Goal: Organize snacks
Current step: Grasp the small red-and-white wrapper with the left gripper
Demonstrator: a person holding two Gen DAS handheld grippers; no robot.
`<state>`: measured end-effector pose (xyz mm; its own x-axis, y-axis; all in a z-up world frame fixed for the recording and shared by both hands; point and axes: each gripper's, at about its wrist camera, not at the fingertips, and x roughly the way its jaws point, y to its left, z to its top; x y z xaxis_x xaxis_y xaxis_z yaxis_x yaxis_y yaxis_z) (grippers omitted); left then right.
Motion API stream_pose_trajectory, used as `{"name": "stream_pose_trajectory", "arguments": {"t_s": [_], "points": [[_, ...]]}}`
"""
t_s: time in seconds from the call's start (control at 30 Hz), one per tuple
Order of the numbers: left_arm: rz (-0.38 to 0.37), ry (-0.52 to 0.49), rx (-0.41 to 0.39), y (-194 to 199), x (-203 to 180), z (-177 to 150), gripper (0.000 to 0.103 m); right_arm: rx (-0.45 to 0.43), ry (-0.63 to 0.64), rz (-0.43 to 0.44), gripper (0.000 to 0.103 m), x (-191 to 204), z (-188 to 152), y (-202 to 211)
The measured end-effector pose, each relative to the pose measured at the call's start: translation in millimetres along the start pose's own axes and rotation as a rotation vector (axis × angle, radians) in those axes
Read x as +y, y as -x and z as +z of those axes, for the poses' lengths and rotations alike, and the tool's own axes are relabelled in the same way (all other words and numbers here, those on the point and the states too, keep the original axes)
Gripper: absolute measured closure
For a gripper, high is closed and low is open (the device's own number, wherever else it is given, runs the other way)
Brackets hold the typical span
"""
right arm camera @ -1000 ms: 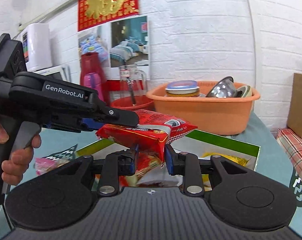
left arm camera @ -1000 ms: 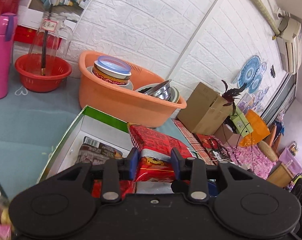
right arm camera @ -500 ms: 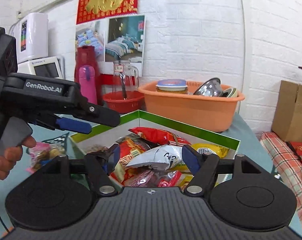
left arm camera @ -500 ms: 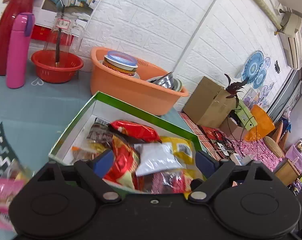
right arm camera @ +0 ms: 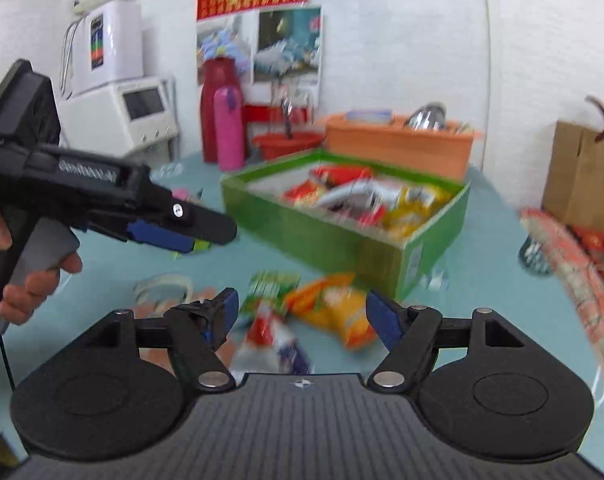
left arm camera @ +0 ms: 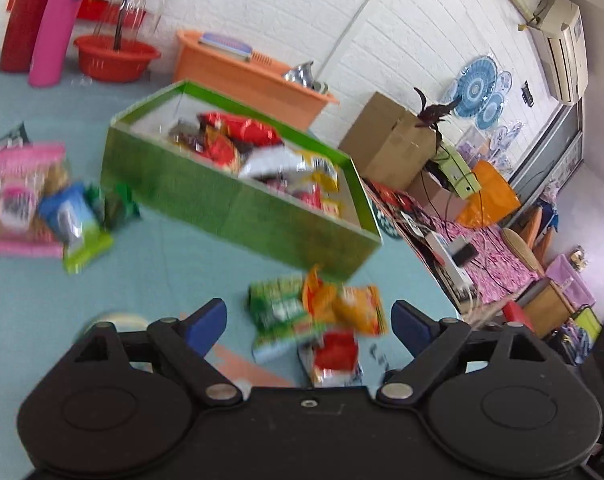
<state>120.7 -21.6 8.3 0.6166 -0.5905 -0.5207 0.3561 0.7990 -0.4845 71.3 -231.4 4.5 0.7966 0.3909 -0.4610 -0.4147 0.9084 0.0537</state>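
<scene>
Green card box [left arm camera: 237, 204] stands on the teal table [left arm camera: 169, 280], already heaped with packets; three loose snacks lie just in front of its near corner. My left gripper [left arm camera: 308, 320] and right gripper [right arm camera: 299, 314] both hover over that cluster with jaws spread wide and nothing between them. In the right view the left gripper [right arm camera: 177, 236] appears from the side, above the table.

The step in hand, as I judge it, is picking the next packet. I would take the orange packet [right arm camera: 334, 312], which lies on top and overlaps the green packet [left arm camera: 279, 308]; the red packet [left arm camera: 336, 354] lies nearest me, touching both. Its long axis runs from the box corner obliquely toward my right, one end pointing at the box. To do it well I should turn my fingers across that axis, close on the crimped edge rather than the puffed middle, and lift clear before the neighbours drag. More snacks [left arm camera: 41, 208] wait well apart at left. Both views are motion-blurred, so printing is unreadable.
</scene>
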Motion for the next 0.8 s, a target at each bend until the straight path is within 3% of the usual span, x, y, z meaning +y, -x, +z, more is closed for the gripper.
{"name": "stream_pose_trajectory", "arguments": {"t_s": [0.1, 0.33, 0.37, 0.43, 0.6, 0.8], "points": [[-0.013, -0.007, 0.018, 2.5, 0.6, -18.0, 0.0, 0.076, 0.024, 0.035, 0.0, 8.3, -15.3, -10.7], [0.001, 0.004, 0.034, 0.6, 1.5, -30.1, 0.0, 0.085, 0.049, 0.03, 0.0, 18.0, -15.9, -36.3], [-0.003, 0.005, 0.039, 0.0, 1.5, -31.6, 0.0, 0.1, 0.032, 0.035, 0.025, 16.9, -17.3, -37.8], [-0.005, -0.003, 0.046, -1.7, 0.4, -34.0, 0.0, 0.137, 0.013, 0.048, 0.063, 17.5, -20.2, -38.9], [-0.013, -0.025, 0.068, -16.8, -6.1, -31.8, 0.0, 0.138, 0.023, 0.09, 0.059, 27.8, -27.5, -25.6], [-0.011, -0.034, 0.077, -34.0, -8.4, -21.9, 0.0, 0.127, -0.008, 0.048, 0.035, 23.4, -25.1, -29.6]]}}
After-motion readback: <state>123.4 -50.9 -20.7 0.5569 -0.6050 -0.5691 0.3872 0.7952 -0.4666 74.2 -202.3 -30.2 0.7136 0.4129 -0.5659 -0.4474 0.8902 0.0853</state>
